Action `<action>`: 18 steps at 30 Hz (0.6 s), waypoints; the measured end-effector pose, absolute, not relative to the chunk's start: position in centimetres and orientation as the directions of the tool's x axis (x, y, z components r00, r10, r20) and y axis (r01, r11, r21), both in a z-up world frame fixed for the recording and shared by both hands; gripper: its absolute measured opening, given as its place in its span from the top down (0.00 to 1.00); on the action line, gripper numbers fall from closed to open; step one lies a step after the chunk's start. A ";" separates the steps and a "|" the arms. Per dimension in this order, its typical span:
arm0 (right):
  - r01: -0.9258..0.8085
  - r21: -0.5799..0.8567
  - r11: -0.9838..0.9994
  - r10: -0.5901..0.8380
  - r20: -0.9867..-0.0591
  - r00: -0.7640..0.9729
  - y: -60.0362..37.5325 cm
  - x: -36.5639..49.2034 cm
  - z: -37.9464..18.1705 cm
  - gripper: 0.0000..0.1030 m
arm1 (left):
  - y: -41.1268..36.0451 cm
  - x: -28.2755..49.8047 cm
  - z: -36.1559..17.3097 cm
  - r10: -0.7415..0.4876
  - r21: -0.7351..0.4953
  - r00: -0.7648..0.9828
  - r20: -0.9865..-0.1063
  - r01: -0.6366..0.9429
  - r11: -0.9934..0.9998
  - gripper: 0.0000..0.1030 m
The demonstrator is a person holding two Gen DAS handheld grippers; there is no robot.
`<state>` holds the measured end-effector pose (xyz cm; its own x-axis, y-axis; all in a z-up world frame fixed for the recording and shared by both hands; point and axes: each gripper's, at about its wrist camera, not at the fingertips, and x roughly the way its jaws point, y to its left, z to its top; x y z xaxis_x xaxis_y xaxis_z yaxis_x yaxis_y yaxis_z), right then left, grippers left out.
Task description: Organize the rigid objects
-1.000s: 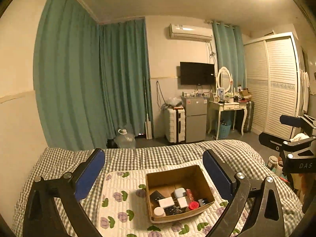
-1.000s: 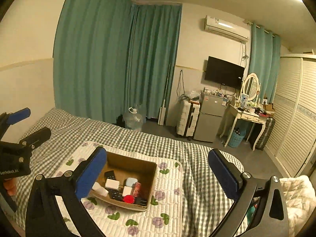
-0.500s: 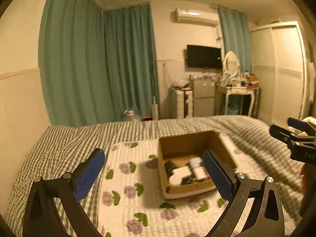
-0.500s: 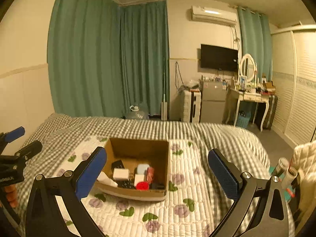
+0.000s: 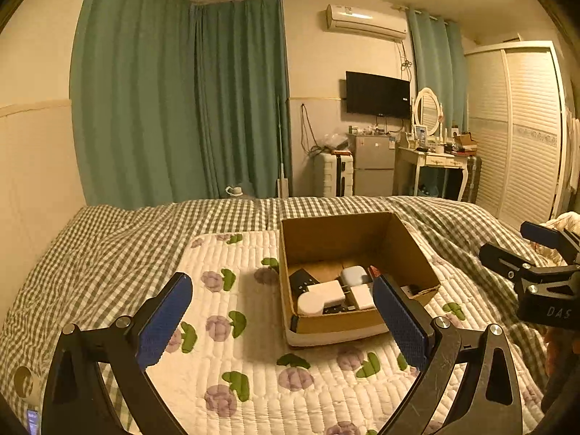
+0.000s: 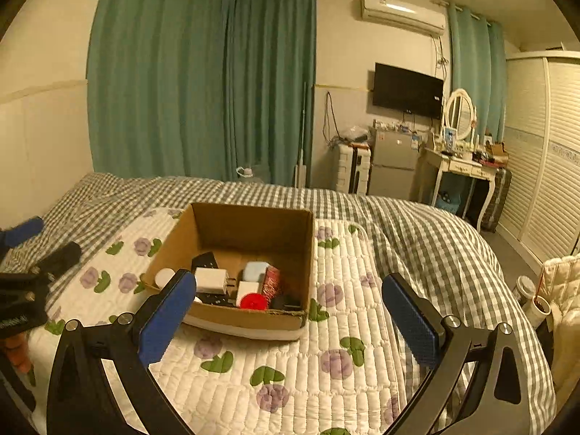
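An open cardboard box (image 5: 406, 250) (image 6: 253, 228) sits on a white floral quilted mat (image 5: 232, 290) (image 6: 348, 326) on the bed. It holds several small rigid items: a white charger (image 6: 211, 280), a pale blue case (image 6: 255, 270), a red cap (image 6: 253, 301), a red patterned piece (image 6: 272, 281) and black pieces. My left gripper (image 5: 282, 319) is open and empty, above the mat just left of and before the box. My right gripper (image 6: 290, 319) is open and empty, above the box's near right corner.
The bed has a green checked cover (image 5: 119, 239). Behind it are teal curtains (image 5: 181, 101), a suitcase (image 5: 333, 179), a small fridge (image 5: 373, 166), a dressing table (image 5: 435, 159) and a louvred wardrobe (image 5: 522, 134). Bottles (image 6: 533, 297) stand by the bed's right side.
Both grippers have come lower and closer to the bed. The box now looks larger and nearer in both views. Both stay open and empty.
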<state>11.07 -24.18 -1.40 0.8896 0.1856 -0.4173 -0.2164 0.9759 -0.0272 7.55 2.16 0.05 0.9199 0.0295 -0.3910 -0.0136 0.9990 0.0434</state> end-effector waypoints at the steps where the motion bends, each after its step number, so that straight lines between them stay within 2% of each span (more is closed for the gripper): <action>1: -0.220 -0.031 0.975 0.188 -0.417 0.889 -24.1 11.0 -1.3 0.00 | 2.1 7.5 0.1 0.029 0.046 0.919 -0.392 -0.012 0.999 0.01; 9: -0.230 -0.063 0.971 0.184 -0.415 0.891 -23.4 10.3 -1.6 0.00 | 1.7 7.3 -0.1 0.027 0.056 0.919 -0.392 -0.006 0.998 0.01; 18: -0.231 -0.034 0.972 0.195 -0.425 0.884 -23.7 10.5 -2.3 0.00 | 1.7 7.8 -0.9 0.027 0.051 0.908 -0.419 -0.007 0.999 0.01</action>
<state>10.47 -23.73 -2.29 0.8841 0.1952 -0.4246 -0.2310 0.9724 -0.0338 7.81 1.71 -0.92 0.9076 0.0274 -0.4190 -0.0067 0.9987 0.0506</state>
